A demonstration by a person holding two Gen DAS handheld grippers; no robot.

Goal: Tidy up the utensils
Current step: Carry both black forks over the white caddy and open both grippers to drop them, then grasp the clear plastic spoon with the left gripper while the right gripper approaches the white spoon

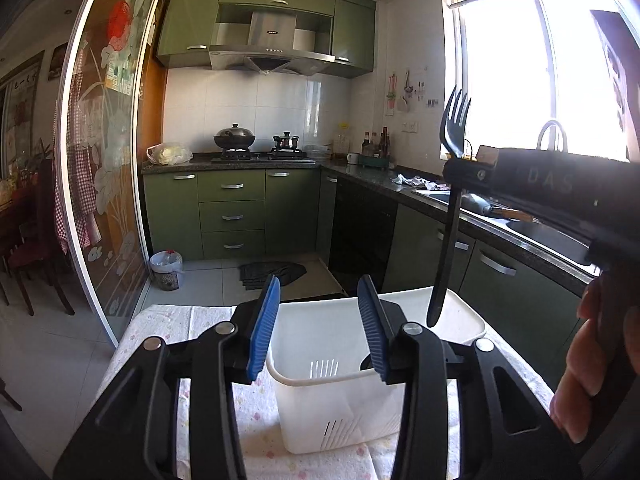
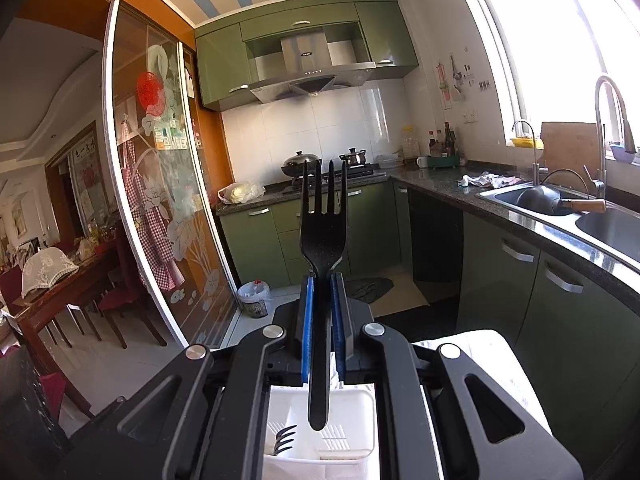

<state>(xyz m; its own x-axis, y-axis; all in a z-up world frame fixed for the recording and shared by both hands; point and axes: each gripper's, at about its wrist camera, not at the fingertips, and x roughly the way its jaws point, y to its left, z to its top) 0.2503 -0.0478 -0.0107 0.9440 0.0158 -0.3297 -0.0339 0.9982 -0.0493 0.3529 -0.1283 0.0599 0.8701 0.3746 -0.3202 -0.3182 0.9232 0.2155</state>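
A white slotted utensil basket [image 1: 340, 412] stands on a table covered with a floral cloth [image 1: 180, 320]. My left gripper [image 1: 318, 328] hovers just over the basket's near rim, its blue pads [image 1: 264, 332] apart with nothing between them. My right gripper [image 1: 460, 172] reaches in from the right, shut on a black plastic fork [image 1: 448, 220] held upright with its tines up. The fork's handle tip hangs above the basket's far right corner. In the right wrist view the fork [image 2: 324, 232] is clamped in the right gripper [image 2: 323, 320] above the basket [image 2: 352, 420], where another black fork [image 2: 284, 438] lies.
A hand [image 1: 592, 360] holds the right gripper's handle. Green cabinets and a dark counter with a steel sink [image 2: 532, 200] run along the right. The stove [image 1: 256, 154] is at the back, a bin [image 1: 166, 270] is on the floor, and a glass sliding door [image 1: 104, 160] is on the left.
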